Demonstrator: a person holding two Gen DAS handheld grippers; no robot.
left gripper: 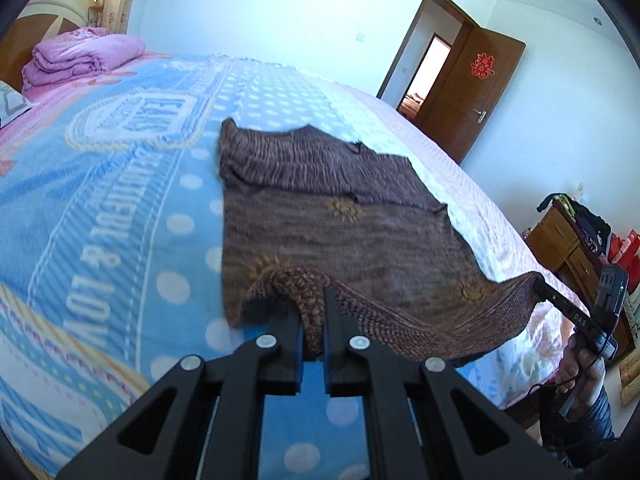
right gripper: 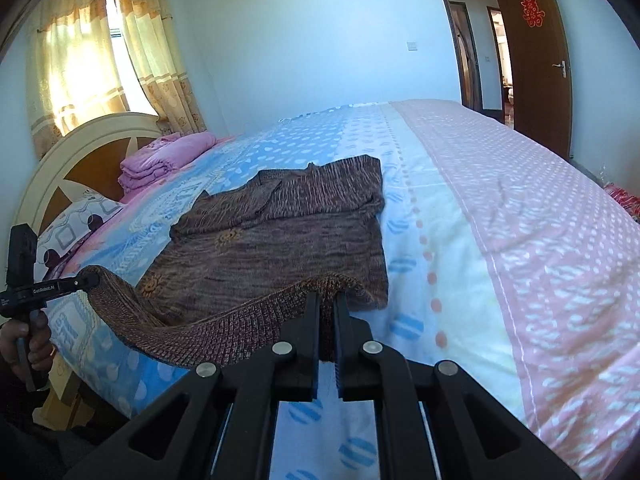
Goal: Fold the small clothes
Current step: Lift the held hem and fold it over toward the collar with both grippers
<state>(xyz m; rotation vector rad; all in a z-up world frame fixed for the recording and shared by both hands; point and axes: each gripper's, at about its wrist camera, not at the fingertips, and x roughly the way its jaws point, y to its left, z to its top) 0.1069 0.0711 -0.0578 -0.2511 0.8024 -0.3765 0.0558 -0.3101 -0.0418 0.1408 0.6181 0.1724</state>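
A brown knitted sweater (left gripper: 320,216) with small orange-yellow flower motifs lies spread on a bed covered by a blue and white spotted blanket (left gripper: 120,208); in the left wrist view it fills the middle of the frame, in the right wrist view (right gripper: 280,232) it sits centre-left. Its far part rests flat on the blanket, while the near ribbed hem (right gripper: 224,320) is raised off the bed and stretched between the two grippers. At the bottom centre of the left wrist view, the left gripper (left gripper: 313,320) has its two black fingers drawn nearly together, pinching one corner of the hem, with a bunch of knit standing up between them. At the bottom centre of the right wrist view, the right gripper (right gripper: 328,316) is likewise closed to a narrow gap on the other corner of the hem. Each gripper also appears in the other camera: the right one at the lower right edge of the left wrist view (left gripper: 540,280), the left one at the middle left edge of the right wrist view (right gripper: 94,278), each held by a person's hand (right gripper: 28,344). A folded pink quilt (left gripper: 80,58) lies at the upper left near the headboard (right gripper: 80,152). A brown wooden door (left gripper: 476,92) stands open at the upper right. Curtains (right gripper: 100,48) glow with sunlight at the upper left of the right wrist view.
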